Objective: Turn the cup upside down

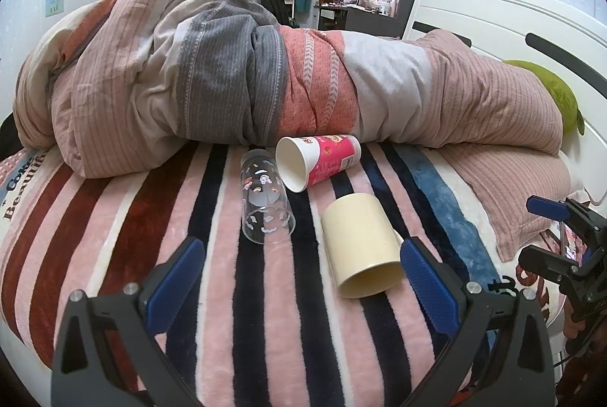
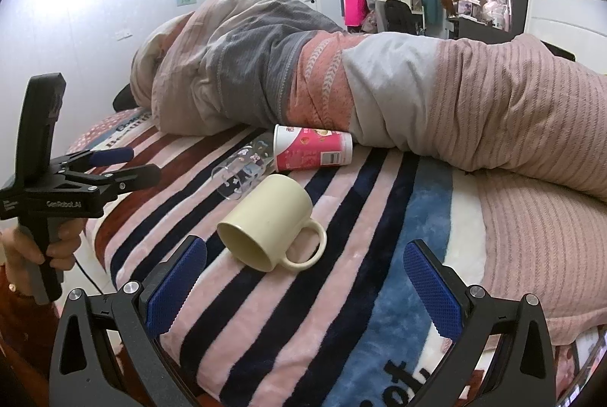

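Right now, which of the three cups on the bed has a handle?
The cream mug, nearest the grippers. Its loop handle sticks out sideways. The clear glass and the pink paper cup behind it have none.

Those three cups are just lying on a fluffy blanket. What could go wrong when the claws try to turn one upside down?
The cream mug, clear glass and pink paper cup lie close together, so grabbing one may roll another. The striped blanket is soft; a cup set rim-down could tip. The paper cup might crush in a claw.

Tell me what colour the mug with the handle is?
Pale cream-yellow mug, clearest in the right wrist view.
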A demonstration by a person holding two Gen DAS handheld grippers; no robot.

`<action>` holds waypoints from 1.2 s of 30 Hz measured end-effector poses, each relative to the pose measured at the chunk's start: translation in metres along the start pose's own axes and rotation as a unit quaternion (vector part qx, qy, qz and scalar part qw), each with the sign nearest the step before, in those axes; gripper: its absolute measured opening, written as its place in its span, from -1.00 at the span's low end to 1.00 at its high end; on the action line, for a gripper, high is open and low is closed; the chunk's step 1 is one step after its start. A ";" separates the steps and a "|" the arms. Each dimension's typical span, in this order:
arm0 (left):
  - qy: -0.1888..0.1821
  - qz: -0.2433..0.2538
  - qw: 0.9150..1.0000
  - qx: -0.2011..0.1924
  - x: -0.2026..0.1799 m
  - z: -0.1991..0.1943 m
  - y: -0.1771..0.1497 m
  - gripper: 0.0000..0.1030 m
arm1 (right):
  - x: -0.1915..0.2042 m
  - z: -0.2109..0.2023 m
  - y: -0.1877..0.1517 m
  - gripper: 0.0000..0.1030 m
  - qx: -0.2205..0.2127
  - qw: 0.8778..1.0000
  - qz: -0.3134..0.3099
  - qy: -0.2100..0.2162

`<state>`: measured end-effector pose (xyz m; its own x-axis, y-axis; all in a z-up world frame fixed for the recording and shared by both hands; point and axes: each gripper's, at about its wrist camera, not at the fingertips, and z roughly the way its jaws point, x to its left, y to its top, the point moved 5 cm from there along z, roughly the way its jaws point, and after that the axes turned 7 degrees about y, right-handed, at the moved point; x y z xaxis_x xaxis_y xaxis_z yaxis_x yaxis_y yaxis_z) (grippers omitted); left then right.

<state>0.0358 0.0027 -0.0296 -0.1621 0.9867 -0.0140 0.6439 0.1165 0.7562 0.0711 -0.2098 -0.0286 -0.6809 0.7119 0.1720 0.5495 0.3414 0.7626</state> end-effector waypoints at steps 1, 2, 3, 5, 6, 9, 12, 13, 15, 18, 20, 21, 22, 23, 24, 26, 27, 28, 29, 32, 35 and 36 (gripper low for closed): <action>0.000 -0.001 1.000 0.001 0.000 0.000 0.000 0.99 | 0.000 0.000 0.000 1.00 0.001 1.000 0.000 0.001; 0.000 -0.001 1.000 0.001 -0.001 0.000 0.000 0.99 | 0.001 0.000 -0.001 1.00 0.002 1.000 0.001 0.001; 0.000 -0.001 1.000 0.002 -0.001 0.000 0.000 0.99 | 0.001 0.001 -0.001 1.00 0.003 1.000 0.001 0.001; 0.001 0.000 1.000 0.002 -0.001 0.001 0.000 0.99 | 0.001 0.001 -0.002 1.00 0.004 1.000 0.002 0.003; 0.001 0.000 1.000 0.002 -0.001 0.001 0.000 0.99 | 0.001 0.001 -0.002 1.00 0.005 1.000 0.003 0.003; 0.000 -0.001 1.000 0.002 -0.001 0.001 -0.001 0.99 | 0.001 0.002 -0.001 1.00 0.006 1.000 0.003 0.004; 0.001 0.000 1.000 0.002 -0.001 0.001 -0.001 0.99 | 0.001 0.001 -0.002 1.00 0.007 1.000 0.004 0.003; 0.001 0.000 1.000 0.002 -0.001 0.001 -0.001 0.99 | 0.001 0.002 -0.002 1.00 0.008 1.000 0.004 0.003; 0.001 0.000 1.000 0.002 -0.001 0.001 -0.001 0.99 | 0.001 0.003 -0.002 1.00 0.009 1.000 0.005 0.004; 0.002 0.000 1.000 0.002 -0.001 0.001 -0.001 0.99 | 0.001 0.003 -0.002 1.00 0.009 1.000 0.005 0.004; 0.001 0.000 1.000 0.002 -0.001 0.001 -0.001 0.99 | 0.001 0.003 -0.002 1.00 0.009 1.000 0.005 0.003; 0.002 0.000 1.000 0.002 -0.001 0.001 -0.001 0.99 | 0.001 0.003 -0.002 1.00 0.009 1.000 0.005 0.004; 0.002 0.000 1.000 0.002 -0.001 0.001 -0.001 0.99 | 0.001 0.003 -0.002 1.00 0.009 1.000 0.006 0.003; 0.001 0.000 1.000 0.002 -0.001 0.001 -0.001 0.99 | 0.001 0.003 -0.002 1.00 0.009 1.000 0.006 0.003; 0.001 0.000 1.000 0.003 -0.001 0.002 -0.001 0.99 | 0.001 0.003 -0.002 1.00 0.009 1.000 0.005 0.003; 0.001 0.001 1.000 0.003 -0.002 0.002 -0.002 0.99 | 0.002 0.003 -0.002 1.00 0.009 1.000 0.005 0.003; 0.002 0.001 1.000 0.003 -0.002 0.002 -0.002 0.99 | 0.001 0.003 -0.002 1.00 0.009 1.000 0.005 0.003; 0.001 0.001 1.000 0.003 -0.002 0.002 -0.002 0.99 | 0.001 0.003 -0.002 1.00 0.009 1.000 0.006 0.003; 0.001 0.001 1.000 0.003 -0.002 0.002 -0.002 0.99 | 0.001 0.003 -0.002 1.00 0.009 1.000 0.006 0.002; 0.001 0.000 1.000 0.002 -0.002 0.002 -0.002 0.99 | 0.001 0.003 -0.002 1.00 0.008 1.000 0.006 0.002; 0.001 0.001 1.000 0.003 -0.003 0.002 -0.002 0.99 | 0.002 0.002 -0.002 1.00 0.006 1.000 0.007 0.001; 0.001 0.000 1.000 0.003 -0.003 0.002 -0.002 0.99 | 0.002 0.001 -0.003 1.00 0.005 1.000 0.007 0.001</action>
<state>0.0365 0.0001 -0.0321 -0.1634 0.9865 -0.0119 0.6480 0.1164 0.7527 0.0689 -0.2085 -0.0311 -0.6741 0.7155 0.1837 0.5637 0.3376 0.7538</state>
